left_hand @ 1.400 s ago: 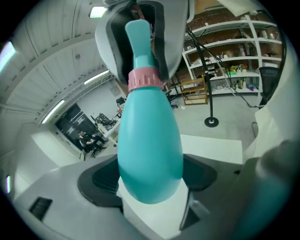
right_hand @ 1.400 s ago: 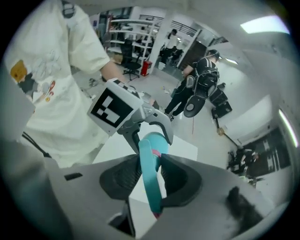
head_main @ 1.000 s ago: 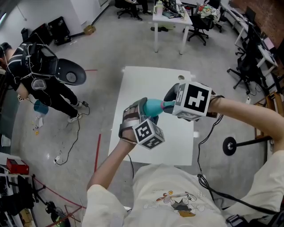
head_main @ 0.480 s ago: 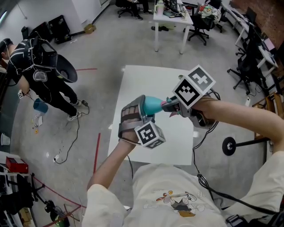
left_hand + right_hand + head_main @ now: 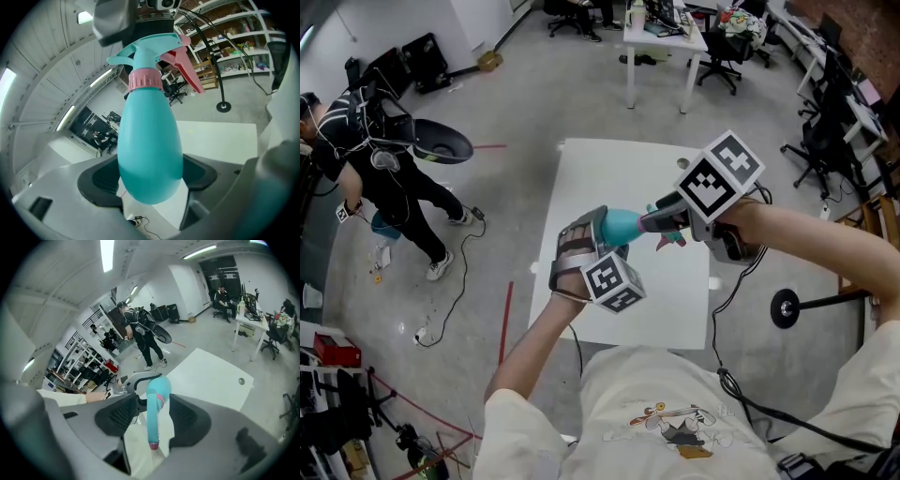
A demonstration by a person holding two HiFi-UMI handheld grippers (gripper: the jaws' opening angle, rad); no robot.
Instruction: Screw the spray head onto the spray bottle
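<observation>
The right gripper (image 5: 150, 416) is released: its jaws have just been opening, and the spray head (image 5: 153, 423) lies between the pads with a gap showing on one side. Its marker cube (image 5: 720, 175) now stands on a corner like a diamond, whereas a second ago its face lay square to the head view, so the gripper has rolled about its own line. The left gripper (image 5: 149, 180) is clenched on the teal bottle (image 5: 150, 140), pads against both sides of its belly, and has hardly shifted. The head sits on the bottle's neck with a pink collar (image 5: 145, 79) at the joint and a pink trigger beside it. Bottle and head hang in the air over the middle of the white table (image 5: 619, 173), nearer its front edge. Past the table's left edge a person (image 5: 389, 183) has stepped and turned since the earlier frames. Both cubes carry black-and-white square markers; the print on the shirt is too small to read.
</observation>
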